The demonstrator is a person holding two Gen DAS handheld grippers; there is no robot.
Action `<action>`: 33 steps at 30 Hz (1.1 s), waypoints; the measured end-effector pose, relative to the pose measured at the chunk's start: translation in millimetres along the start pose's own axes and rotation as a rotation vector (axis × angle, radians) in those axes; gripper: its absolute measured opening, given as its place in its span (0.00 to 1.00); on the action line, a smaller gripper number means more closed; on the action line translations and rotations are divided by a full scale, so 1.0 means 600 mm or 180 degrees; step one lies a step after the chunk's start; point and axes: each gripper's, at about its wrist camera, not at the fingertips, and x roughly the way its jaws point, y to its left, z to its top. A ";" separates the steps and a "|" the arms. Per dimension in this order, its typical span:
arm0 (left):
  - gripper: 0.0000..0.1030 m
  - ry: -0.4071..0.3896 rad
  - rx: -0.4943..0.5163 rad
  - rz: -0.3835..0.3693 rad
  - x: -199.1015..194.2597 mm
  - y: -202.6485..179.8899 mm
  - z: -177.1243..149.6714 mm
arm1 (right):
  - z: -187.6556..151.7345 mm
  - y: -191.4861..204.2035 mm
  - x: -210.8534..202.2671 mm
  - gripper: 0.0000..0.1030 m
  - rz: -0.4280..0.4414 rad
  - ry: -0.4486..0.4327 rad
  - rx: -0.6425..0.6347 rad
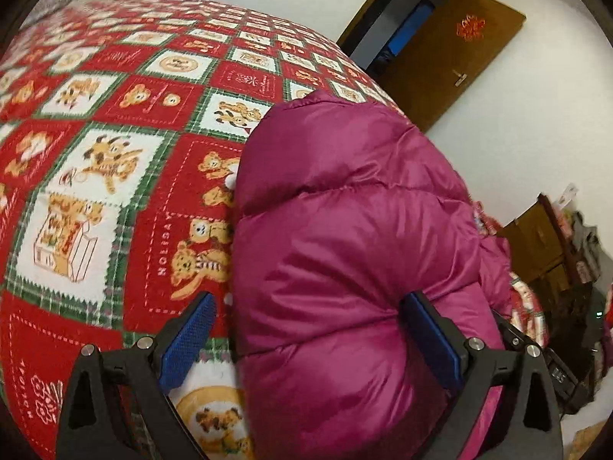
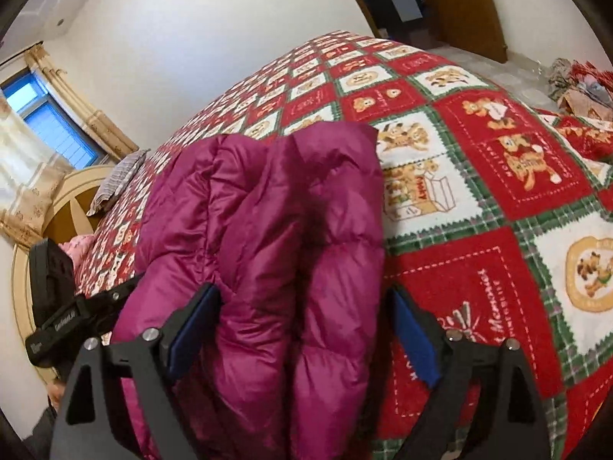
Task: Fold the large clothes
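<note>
Evidently, a fold is under way on the magenta puffer jacket [image 1: 345,237], which is bunched into a thick roll on the bed [image 1: 95,153] near its edge on the side closest to both cameras, over the red and green teddy-bear blanket [image 2: 479,230].

In the left wrist view, the left gripper [image 1: 306,341] is seen with its jaws spread wide; the padded bulk of the jacket fills most of the gap and presses against the right blue pad [image 1: 433,345], while the left pad stands clear of the fabric over the blanket. In the right wrist view, the right gripper [image 2: 302,337] is likewise held wide, with the jacket's quilted folds bulging between the pads and touching the left one. Neither gripper can be said to be clamped on the cloth; the roll is straddled rather than pinched.

The step in hand is judged to be the gathering or pressing of a folded section. For the next move, a firm closing on the doubled layers would probably be needed, since slippery, springy down filling tends to puff open when released.
</note>
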 end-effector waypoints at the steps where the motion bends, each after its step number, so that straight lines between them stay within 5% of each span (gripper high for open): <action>1: 0.96 0.0008 0.0089 0.0063 0.003 -0.008 0.000 | -0.001 0.002 0.003 0.89 -0.0008 0.0002 -0.0037; 5: 0.96 0.0041 0.0356 0.0184 0.009 -0.028 -0.005 | -0.004 0.013 0.009 0.88 -0.0092 0.0024 -0.0205; 7: 0.95 0.0048 0.0404 0.0201 0.010 -0.029 -0.008 | -0.008 0.026 0.014 0.77 -0.0082 0.0057 -0.0302; 14: 0.69 -0.0069 0.0793 0.0398 -0.014 -0.063 -0.023 | -0.017 0.048 0.016 0.52 -0.0117 0.0167 -0.0248; 22: 0.56 -0.0115 0.0925 0.0395 -0.068 -0.068 -0.055 | -0.068 0.080 -0.026 0.38 -0.0164 0.0110 -0.0140; 27: 0.56 -0.0084 0.1033 0.0429 -0.090 -0.075 -0.086 | -0.099 0.086 -0.050 0.37 -0.0194 0.0097 -0.0091; 33: 0.78 -0.0112 0.1189 0.0553 -0.103 -0.074 -0.111 | -0.125 0.073 -0.072 0.36 -0.0125 0.0105 -0.0009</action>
